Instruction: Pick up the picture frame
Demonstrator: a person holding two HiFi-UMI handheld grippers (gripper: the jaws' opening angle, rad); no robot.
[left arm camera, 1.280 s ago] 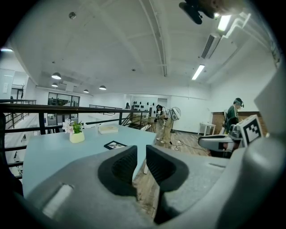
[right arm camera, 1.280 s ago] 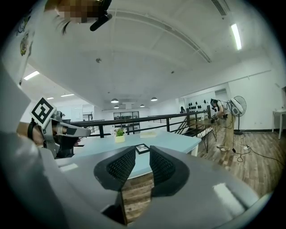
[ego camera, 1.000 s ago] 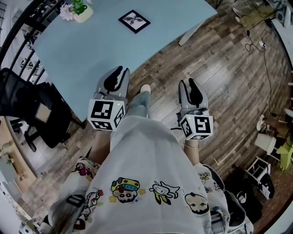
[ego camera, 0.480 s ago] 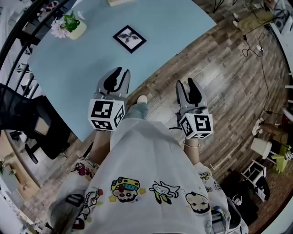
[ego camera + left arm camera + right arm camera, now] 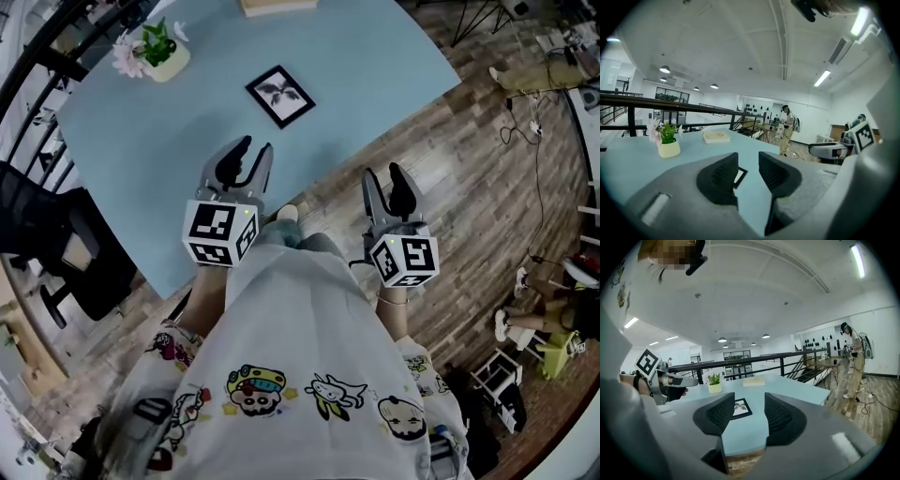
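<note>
Frame (image 5: 279,95) lies flat, central on the table (image 5: 394,56), bare top between it and me. Plant (image 5: 155,56) by the left corner, book (image 5: 277,6) at the far edge. My left gripper (image 5: 253,148), over the near edge, and right gripper (image 5: 382,173), over floor, have just been opening: wide, empty.

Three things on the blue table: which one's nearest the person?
The picture frame: black-bordered, lying flat, with a leaf print inside. The potted plant and the book both sit farther back.
</note>
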